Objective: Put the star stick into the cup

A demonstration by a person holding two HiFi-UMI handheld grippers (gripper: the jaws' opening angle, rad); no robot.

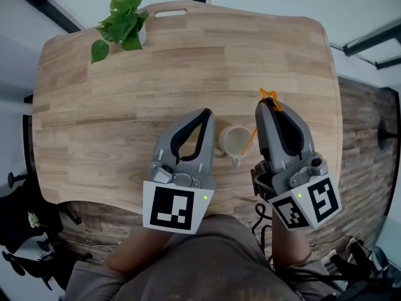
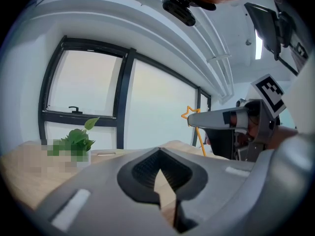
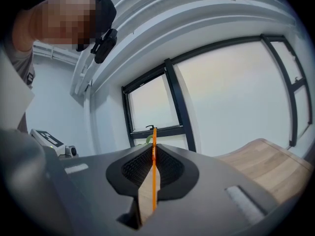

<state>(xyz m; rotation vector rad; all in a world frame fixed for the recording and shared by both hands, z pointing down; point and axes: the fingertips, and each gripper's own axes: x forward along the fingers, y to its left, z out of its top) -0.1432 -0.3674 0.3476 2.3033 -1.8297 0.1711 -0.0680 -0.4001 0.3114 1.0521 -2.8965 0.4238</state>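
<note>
A small white cup (image 1: pixel 236 140) stands on the wooden table (image 1: pixel 188 55) between my two grippers. My right gripper (image 1: pixel 264 106) is shut on the orange star stick (image 1: pixel 251 139), just below its star (image 1: pixel 269 96). The stick slants down to the left, and its lower end reaches the cup's near rim. In the right gripper view the stick (image 3: pixel 154 171) runs straight up between the shut jaws of the right gripper (image 3: pixel 151 149). My left gripper (image 1: pixel 206 113) is shut and holds nothing, just left of the cup. From the left gripper (image 2: pixel 158 156) I see the star (image 2: pixel 188 114) and the right gripper (image 2: pixel 216 119).
A potted green plant (image 1: pixel 123 24) stands at the table's far left corner. A cut-out handle slot (image 1: pixel 170 12) sits at the far edge. Dark wooden floor (image 1: pixel 366 137) lies to the right. Windows fill the background of both gripper views.
</note>
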